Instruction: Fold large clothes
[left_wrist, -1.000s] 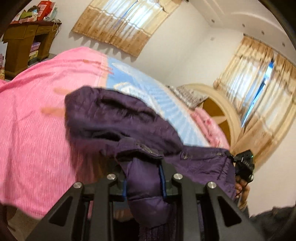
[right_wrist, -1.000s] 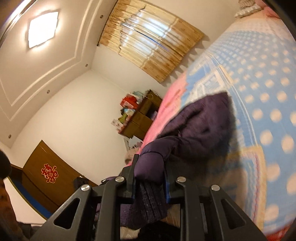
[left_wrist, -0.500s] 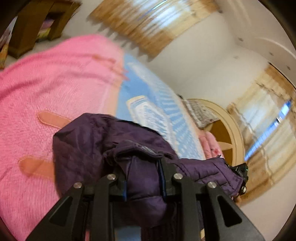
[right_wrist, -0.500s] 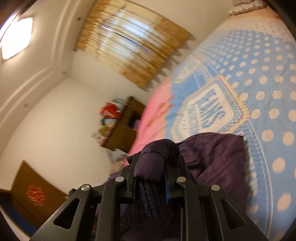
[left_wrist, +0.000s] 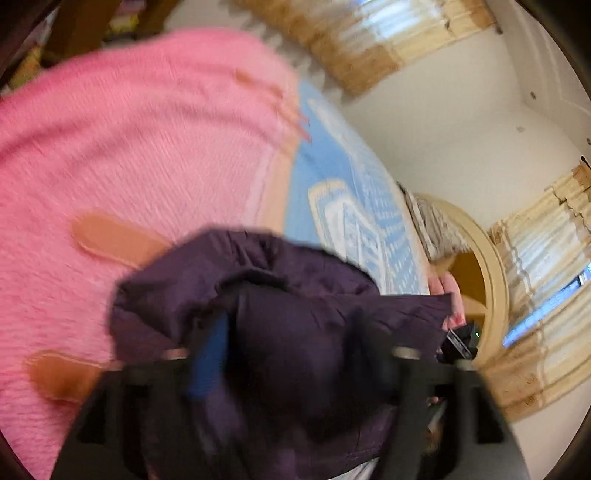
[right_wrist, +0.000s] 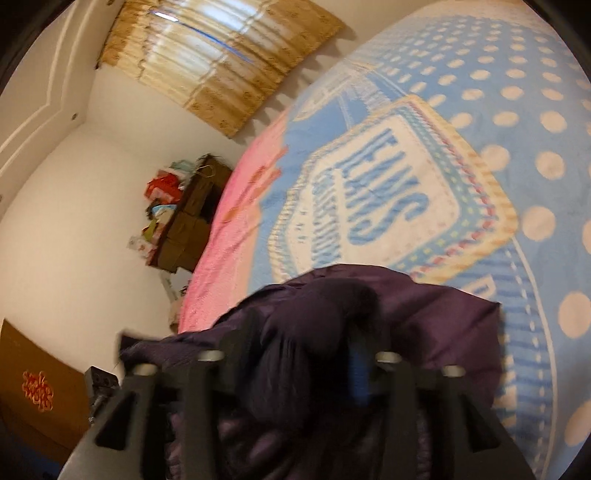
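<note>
Both grippers, left (left_wrist: 291, 332) and right (right_wrist: 303, 343), have just been opening; jaws stand apart, pads no longer pinching the purple jacket (left_wrist: 295, 314) bunched between them on the bed (right_wrist: 480, 147).

L claw (left_wrist: 291, 354), R claw (right_wrist: 299, 354): just opening

One purple jacket (left_wrist: 295, 332), two blankets, two curtained windows.
</note>
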